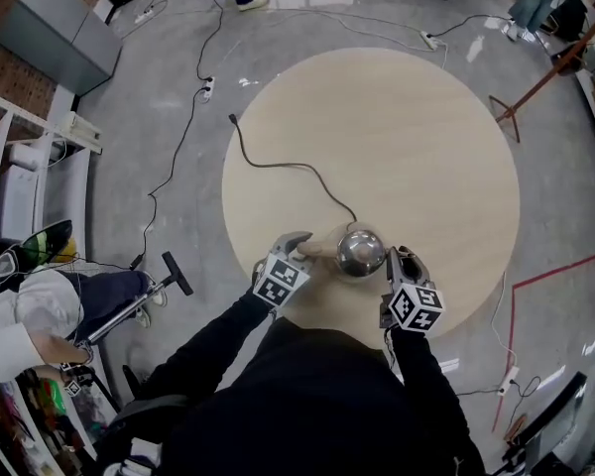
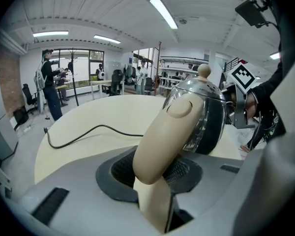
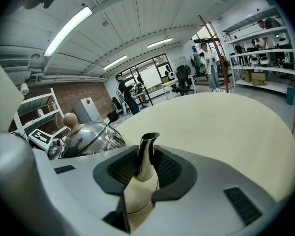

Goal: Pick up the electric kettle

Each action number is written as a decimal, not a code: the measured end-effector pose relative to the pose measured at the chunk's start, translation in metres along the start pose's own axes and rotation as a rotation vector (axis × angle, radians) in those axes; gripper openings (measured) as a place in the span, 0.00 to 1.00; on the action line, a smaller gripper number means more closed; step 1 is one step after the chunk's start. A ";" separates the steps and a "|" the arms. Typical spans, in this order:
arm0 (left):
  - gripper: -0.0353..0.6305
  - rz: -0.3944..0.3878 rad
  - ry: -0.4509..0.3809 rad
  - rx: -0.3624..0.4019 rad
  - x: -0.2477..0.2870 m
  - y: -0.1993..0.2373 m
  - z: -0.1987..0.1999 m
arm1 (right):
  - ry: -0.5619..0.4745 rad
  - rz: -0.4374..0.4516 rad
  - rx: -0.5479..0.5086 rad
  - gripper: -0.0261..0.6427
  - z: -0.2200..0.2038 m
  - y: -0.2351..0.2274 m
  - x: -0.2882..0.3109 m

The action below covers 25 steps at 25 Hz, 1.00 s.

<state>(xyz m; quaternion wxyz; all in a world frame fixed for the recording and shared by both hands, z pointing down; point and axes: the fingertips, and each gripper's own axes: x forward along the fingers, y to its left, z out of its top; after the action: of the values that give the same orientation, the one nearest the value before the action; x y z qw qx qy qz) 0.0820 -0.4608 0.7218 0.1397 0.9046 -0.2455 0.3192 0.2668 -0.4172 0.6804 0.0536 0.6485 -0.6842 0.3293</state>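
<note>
The electric kettle (image 1: 360, 251), shiny steel with a beige handle and a round knob on its lid, stands on the round pale table (image 1: 397, 137) near its front edge. My left gripper (image 1: 302, 246) comes at it from the left. In the left gripper view the beige handle (image 2: 169, 132) sits between the black pads (image 2: 125, 168), which press on it, so the left gripper (image 2: 155, 173) is shut on it. My right gripper (image 1: 397, 258) is on the kettle's right side. There the steel spout (image 3: 146, 156) is pinched in the right gripper (image 3: 146, 168). The kettle's black cord (image 1: 278, 164) trails across the table to the far left.
The table's edge curves close in front of me. On the grey floor lie cables, power strips, a black floor pump (image 1: 144, 305) at the left and red tape (image 1: 555, 271) at the right. A white rack (image 1: 30, 167) stands at the far left.
</note>
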 end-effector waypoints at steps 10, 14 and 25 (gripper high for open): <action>0.24 0.043 -0.026 -0.050 -0.011 0.002 0.016 | -0.024 -0.007 -0.008 0.19 0.015 0.004 0.001; 0.24 0.052 -0.069 -0.063 -0.021 -0.002 0.030 | -0.072 -0.003 -0.027 0.19 0.034 0.009 -0.008; 0.23 0.051 -0.133 -0.076 -0.070 -0.013 0.043 | -0.125 0.029 -0.004 0.19 0.041 0.041 -0.049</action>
<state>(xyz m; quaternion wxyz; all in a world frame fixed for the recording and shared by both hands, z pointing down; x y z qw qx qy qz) 0.0638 -0.4430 0.6428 0.1493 0.9113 -0.2892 0.2524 0.2510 -0.3988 0.6086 0.0071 0.6578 -0.6961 0.2874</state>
